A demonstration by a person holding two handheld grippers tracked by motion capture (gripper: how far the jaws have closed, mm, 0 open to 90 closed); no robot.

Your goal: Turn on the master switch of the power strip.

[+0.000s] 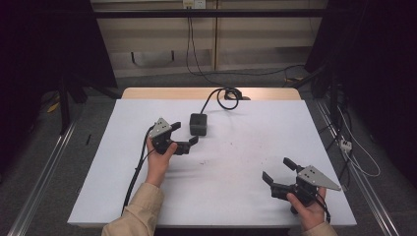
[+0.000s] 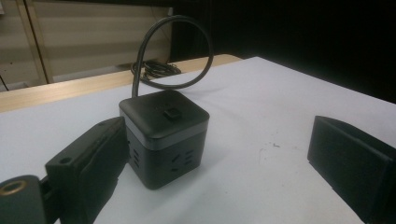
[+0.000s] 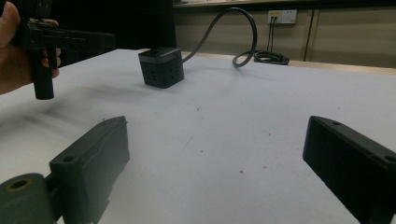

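A black cube power socket (image 1: 198, 124) stands on the white mat (image 1: 236, 196), left of centre toward the back, and its black cable (image 1: 227, 93) loops to the table's far edge. My left gripper (image 1: 186, 133) is open just in front and left of the cube. In the left gripper view the cube (image 2: 163, 135) sits close against the left jaw, well apart from the right one, with my left gripper (image 2: 217, 128) holding nothing. My right gripper (image 1: 278, 170) is open at the front right over bare mat. The right gripper view shows the cube (image 3: 161, 67) far ahead of my right gripper (image 3: 215, 126).
The cable's coil (image 3: 271, 58) lies on the wooden strip (image 1: 187, 92) behind the mat. A hand holding the left gripper (image 3: 46, 42) is at the upper left of the right gripper view. A power strip (image 1: 345, 144) and loose cables lie on the floor at the right.
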